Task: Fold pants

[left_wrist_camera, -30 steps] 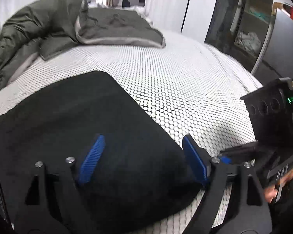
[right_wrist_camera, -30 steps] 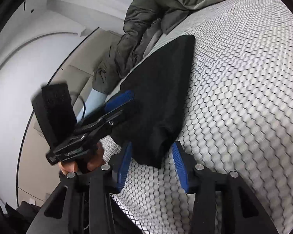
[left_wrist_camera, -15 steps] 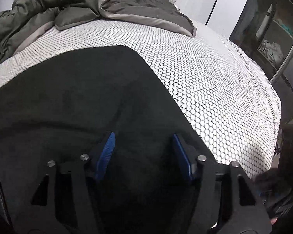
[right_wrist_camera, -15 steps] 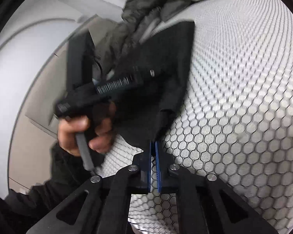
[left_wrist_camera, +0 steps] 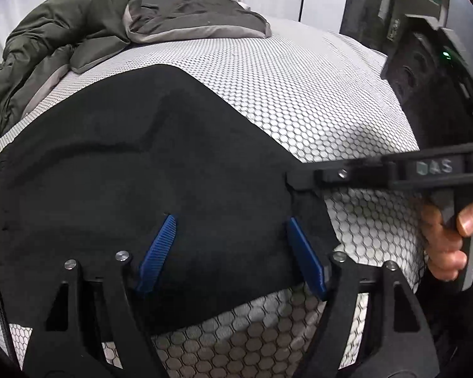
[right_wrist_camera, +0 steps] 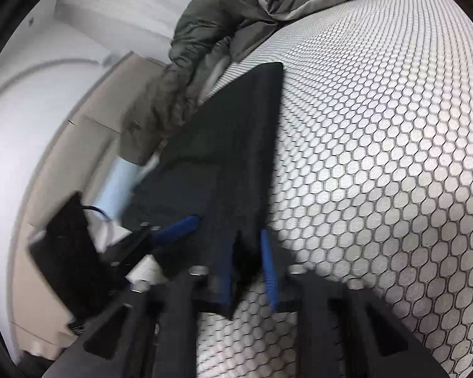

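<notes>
The black pants (left_wrist_camera: 135, 176) lie folded flat on the white honeycomb bed cover (left_wrist_camera: 299, 94), near its front edge. My left gripper (left_wrist_camera: 230, 249) is open, its blue fingers (left_wrist_camera: 157, 252) spread wide over the near right part of the pants. My right gripper comes in from the right in the left wrist view (left_wrist_camera: 291, 178), at the pants' right edge. In the right wrist view the right gripper (right_wrist_camera: 249, 264) has its jaws apart around the near corner of the pants (right_wrist_camera: 230, 163). The left gripper's blue finger (right_wrist_camera: 176, 228) shows at left there.
A rumpled olive-grey duvet (left_wrist_camera: 78, 34) lies piled at the far left of the bed and also shows in the right wrist view (right_wrist_camera: 236, 9). A dark cabinet (left_wrist_camera: 403, 6) stands beyond the bed's right side. The bed's front edge is just under the grippers.
My right gripper was shut on the pants' corner and now has its jaws apart. My left gripper has opened wider and pulled back a little. A crease now shows on the pants.
</notes>
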